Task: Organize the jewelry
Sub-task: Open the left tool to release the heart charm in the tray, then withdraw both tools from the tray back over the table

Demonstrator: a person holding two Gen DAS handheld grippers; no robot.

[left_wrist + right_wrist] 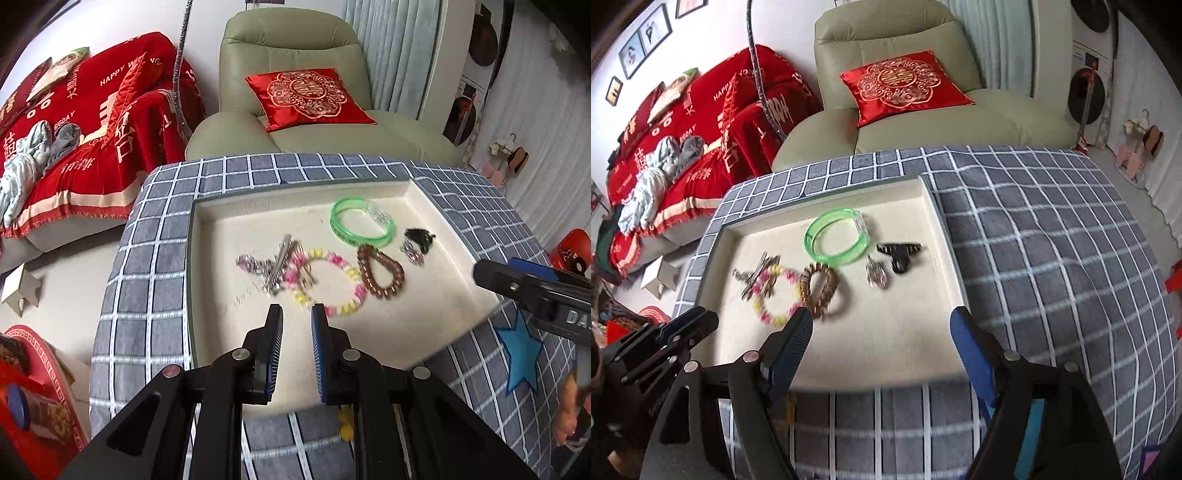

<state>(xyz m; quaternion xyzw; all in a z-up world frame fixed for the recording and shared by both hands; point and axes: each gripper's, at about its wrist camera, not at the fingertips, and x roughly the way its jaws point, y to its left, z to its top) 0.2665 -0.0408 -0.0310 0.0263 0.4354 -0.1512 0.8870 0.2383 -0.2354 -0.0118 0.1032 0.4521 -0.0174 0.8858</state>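
Two pieces near the black clip [900, 254] are blurred beyond recognition, the left gripper [296, 325] is seen nearly closed on nothing, and the right gripper [882, 325] is spread wide.

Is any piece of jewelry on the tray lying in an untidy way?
Yes. The pink-and-yellow bead bracelet lies tangled over the silver clip and chain at the cream tray's left. The green bangle lies apart.

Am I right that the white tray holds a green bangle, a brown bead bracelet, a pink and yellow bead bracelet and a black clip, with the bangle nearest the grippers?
Not quite. The green bangle lies toward the far side of the white tray; the pink and yellow bead bracelet and the brown bead bracelet are nearest the grippers. The black clip is there too. The right wrist view shows it.
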